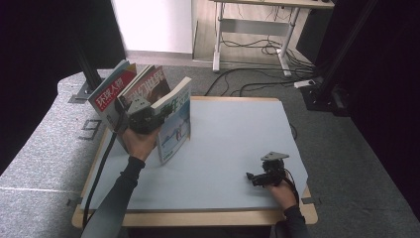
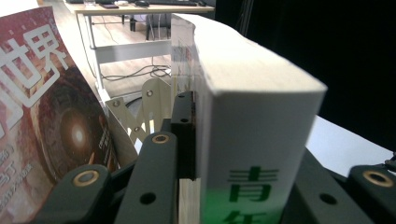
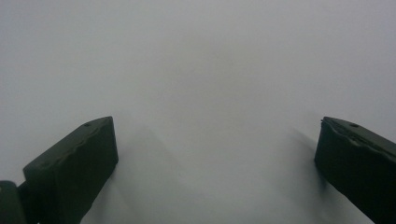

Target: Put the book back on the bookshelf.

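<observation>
Left hand-held gripper (image 1: 143, 119) raised, clamped on thick book (image 1: 174, 119) (upright); right hand-held gripper (image 1: 253, 177) low, agape.

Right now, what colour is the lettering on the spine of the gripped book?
Green on white, on the book; left gripper view.

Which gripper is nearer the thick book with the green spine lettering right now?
Left. The left gripper is clamped on the thick book, jaws on either side of its spine. The right gripper rests open on the table near the front right corner, well apart from it.
</observation>
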Demonstrator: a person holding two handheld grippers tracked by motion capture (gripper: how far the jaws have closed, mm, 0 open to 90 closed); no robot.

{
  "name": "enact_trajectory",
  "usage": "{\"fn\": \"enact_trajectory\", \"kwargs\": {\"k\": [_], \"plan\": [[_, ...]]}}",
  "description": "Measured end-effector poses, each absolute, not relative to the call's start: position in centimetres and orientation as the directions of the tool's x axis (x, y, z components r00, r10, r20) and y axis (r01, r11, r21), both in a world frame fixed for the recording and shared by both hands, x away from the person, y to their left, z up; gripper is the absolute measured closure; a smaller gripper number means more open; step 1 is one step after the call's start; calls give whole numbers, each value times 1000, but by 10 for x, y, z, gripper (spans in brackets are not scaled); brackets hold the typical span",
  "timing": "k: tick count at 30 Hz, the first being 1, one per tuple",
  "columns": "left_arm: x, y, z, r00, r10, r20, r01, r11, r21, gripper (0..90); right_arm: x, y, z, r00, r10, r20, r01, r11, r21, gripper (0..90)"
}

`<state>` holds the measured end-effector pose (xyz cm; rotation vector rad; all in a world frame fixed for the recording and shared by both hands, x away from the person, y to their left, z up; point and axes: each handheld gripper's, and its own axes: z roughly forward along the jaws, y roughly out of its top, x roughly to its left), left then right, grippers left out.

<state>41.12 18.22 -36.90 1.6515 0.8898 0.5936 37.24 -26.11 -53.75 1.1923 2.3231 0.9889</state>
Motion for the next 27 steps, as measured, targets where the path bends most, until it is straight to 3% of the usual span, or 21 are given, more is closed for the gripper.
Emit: {"fn": "enact_trajectory", "kwargs": {"k": [9,17,27], "plan": [[399,187,-374,602,798,-40,225,-122,967,710,372,-261,-537,-583,812,10,571,401,717,0],[393,179,-381,591,806,26,223,-194,955,593,372,-261,-537,-584,812,9,569,401,718,0],[383,184,-398,586,810,22,243,-201,949,583,372,-261,-537,-583,813,10,571,400,716,0]]}}
